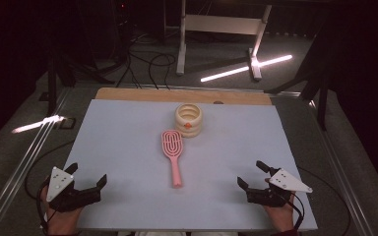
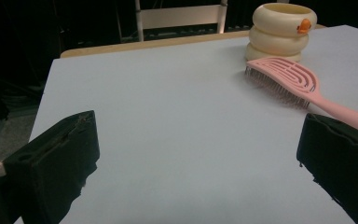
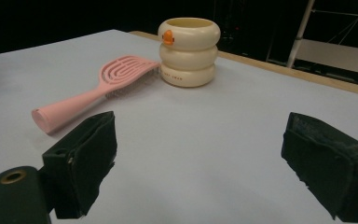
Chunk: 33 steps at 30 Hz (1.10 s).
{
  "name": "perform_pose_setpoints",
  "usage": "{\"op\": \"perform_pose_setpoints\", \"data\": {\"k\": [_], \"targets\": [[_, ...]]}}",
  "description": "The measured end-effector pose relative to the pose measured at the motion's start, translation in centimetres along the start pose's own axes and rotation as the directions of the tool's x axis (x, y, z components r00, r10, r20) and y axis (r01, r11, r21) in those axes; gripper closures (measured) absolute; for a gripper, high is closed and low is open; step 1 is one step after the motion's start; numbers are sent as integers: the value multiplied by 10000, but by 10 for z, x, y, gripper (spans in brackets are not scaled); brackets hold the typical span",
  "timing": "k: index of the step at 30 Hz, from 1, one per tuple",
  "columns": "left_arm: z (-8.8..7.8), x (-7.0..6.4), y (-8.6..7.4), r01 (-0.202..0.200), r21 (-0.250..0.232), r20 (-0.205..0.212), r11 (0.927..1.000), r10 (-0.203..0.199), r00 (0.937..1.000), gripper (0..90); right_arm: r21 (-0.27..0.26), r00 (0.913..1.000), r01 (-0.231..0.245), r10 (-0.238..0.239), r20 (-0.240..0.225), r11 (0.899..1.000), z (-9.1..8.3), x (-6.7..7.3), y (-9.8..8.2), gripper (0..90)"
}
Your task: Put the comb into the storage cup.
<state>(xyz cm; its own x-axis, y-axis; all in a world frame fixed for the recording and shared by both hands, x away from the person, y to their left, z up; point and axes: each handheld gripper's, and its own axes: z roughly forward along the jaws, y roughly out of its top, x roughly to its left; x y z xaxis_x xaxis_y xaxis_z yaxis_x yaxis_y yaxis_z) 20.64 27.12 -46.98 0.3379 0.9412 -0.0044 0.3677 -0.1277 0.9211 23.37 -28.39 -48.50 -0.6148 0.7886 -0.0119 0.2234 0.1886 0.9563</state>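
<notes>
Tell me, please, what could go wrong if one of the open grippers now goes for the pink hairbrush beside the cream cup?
The hairbrush lies bristles down with its head right against the cup, so a grab near the head might knock the cup. Its handle looks thin and lies low on the table cover; the left gripper or right gripper, both open and empty, could scrape the cover or let the brush slip.

Dim room, table evenly lit from above; bright floor glare strips; slightly soft focus.
</notes>
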Motion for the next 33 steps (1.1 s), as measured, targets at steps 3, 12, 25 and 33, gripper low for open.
{"op": "perform_pose_setpoints", "data": {"k": [3, 12, 25, 33], "targets": [[2, 1, -2, 25, -10, 14, 10000, -25, 10000, 0, -39, 10000, -5, 5, -5, 10000, 0, 1, 0, 102], [7, 1, -6, 166, 104, 241, 9998, -169, 9996, 0, -34, 10000, -25, 25, -36, 10000, 0, 1, 0, 101], [12, -3, -2, -31, 557, 8, 9984, 31, 10000, 0, 23, 9999, -42, 42, 93, 10000, -1, 3, -2, 101], [16, -5, 8, -38, 1134, -369, 9935, 80, 9993, 1, -29, 9997, -156, 157, 188, 9999, -2, 3, -3, 101]]}}
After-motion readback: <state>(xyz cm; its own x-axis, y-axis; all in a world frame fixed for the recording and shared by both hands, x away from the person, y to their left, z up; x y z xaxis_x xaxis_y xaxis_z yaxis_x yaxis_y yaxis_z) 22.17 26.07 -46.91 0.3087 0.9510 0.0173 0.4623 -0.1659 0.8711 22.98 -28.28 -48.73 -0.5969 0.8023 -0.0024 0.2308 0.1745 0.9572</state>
